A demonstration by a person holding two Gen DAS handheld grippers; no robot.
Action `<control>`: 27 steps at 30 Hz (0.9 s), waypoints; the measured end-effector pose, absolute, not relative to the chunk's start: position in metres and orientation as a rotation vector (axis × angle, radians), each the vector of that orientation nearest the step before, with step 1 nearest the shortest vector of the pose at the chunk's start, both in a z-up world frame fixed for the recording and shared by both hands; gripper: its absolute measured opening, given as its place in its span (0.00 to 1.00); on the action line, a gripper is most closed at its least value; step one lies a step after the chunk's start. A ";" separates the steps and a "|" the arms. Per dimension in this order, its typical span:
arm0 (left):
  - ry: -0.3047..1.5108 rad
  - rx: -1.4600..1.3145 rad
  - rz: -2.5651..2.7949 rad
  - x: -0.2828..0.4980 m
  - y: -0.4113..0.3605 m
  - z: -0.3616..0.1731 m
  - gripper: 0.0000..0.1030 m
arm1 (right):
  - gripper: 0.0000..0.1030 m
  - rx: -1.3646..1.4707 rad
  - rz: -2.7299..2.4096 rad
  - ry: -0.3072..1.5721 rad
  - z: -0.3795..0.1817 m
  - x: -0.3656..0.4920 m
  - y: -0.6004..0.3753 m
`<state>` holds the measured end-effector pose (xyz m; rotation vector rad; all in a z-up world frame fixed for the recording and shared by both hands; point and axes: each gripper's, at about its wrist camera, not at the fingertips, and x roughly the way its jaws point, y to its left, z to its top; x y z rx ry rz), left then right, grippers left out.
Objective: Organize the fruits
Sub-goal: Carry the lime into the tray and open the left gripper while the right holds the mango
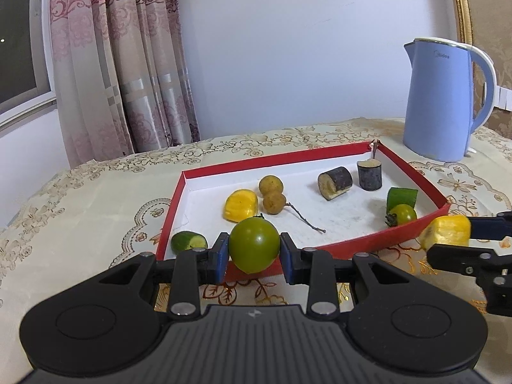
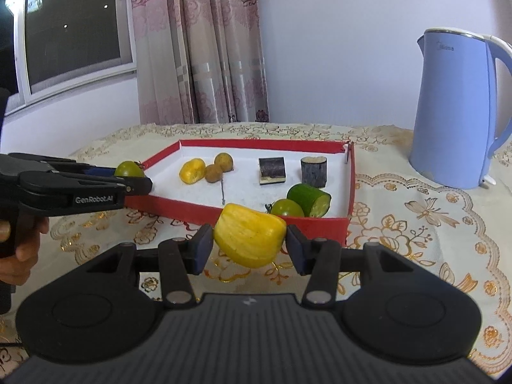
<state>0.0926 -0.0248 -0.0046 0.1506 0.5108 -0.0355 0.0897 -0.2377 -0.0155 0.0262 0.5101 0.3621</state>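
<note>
My left gripper is shut on a green tomato, held just in front of the near wall of the red tray. My right gripper is shut on a yellow fruit piece, held above the cloth in front of the tray's near wall. In the tray lie another yellow piece, two brown longans, two dark sugarcane pieces, a green cucumber piece and a second green tomato.
A cucumber piece lies on the cloth left of the tray. A blue kettle stands at the back right. The embroidered tablecloth covers the table. A curtain hangs behind.
</note>
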 end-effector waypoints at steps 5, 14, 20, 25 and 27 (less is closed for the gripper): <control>0.511 0.158 -0.018 0.103 -0.028 -0.002 0.31 | 0.46 0.041 0.356 0.500 -0.014 0.090 -0.240; 0.521 0.168 0.002 0.127 -0.035 -0.001 0.31 | 0.46 0.054 0.352 0.494 -0.012 0.090 -0.242; 0.538 0.186 0.017 0.145 -0.038 -0.004 0.31 | 0.46 0.060 0.352 0.493 -0.011 0.089 -0.242; 0.561 0.194 0.028 0.164 -0.038 -0.010 0.31 | 0.46 0.059 0.348 0.495 -0.011 0.090 -0.242; 0.574 0.186 0.030 0.173 -0.038 -0.012 0.31 | 0.46 0.057 0.344 0.497 -0.011 0.090 -0.242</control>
